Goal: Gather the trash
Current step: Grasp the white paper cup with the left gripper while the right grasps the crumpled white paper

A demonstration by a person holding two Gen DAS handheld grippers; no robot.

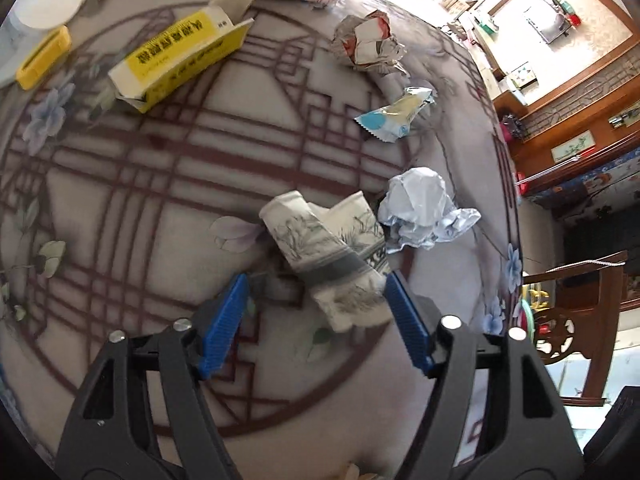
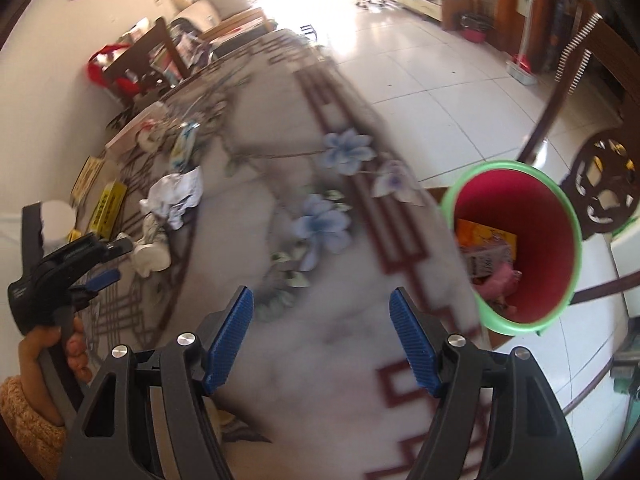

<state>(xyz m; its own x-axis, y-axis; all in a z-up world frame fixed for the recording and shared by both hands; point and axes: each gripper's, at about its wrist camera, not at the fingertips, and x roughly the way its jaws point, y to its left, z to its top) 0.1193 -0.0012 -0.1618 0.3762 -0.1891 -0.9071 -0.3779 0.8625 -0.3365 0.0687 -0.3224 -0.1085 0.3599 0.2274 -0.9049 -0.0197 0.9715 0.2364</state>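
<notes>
Blue-padded fingers of the left gripper [image 1: 316, 300] stand wide apart over the patterned tablecloth [image 1: 160, 184], and the crushed paper cup [image 1: 328, 256] lies between them, its lower end close against the right pad while a clear gap separates it from the left pad; whether that pad actually touches the cup cannot be told. Just beyond the cup sits a crumpled white paper ball [image 1: 420, 208]. Farther past the cup lie a blue-and-white wrapper [image 1: 396, 116] and a crumpled printed paper wad [image 1: 368, 40]. Well to the cup's far left, an opened yellow carton [image 1: 180, 60] rests on its side near a small yellow box [image 1: 44, 58]. Nothing lies between the jaws other than the cup. The right gripper [image 2: 322, 332] also has its jaws spread, holding nothing, above bare cloth; a green-rimmed red trash bin [image 2: 520, 248] with some litter inside stands beyond the table edge.
</notes>
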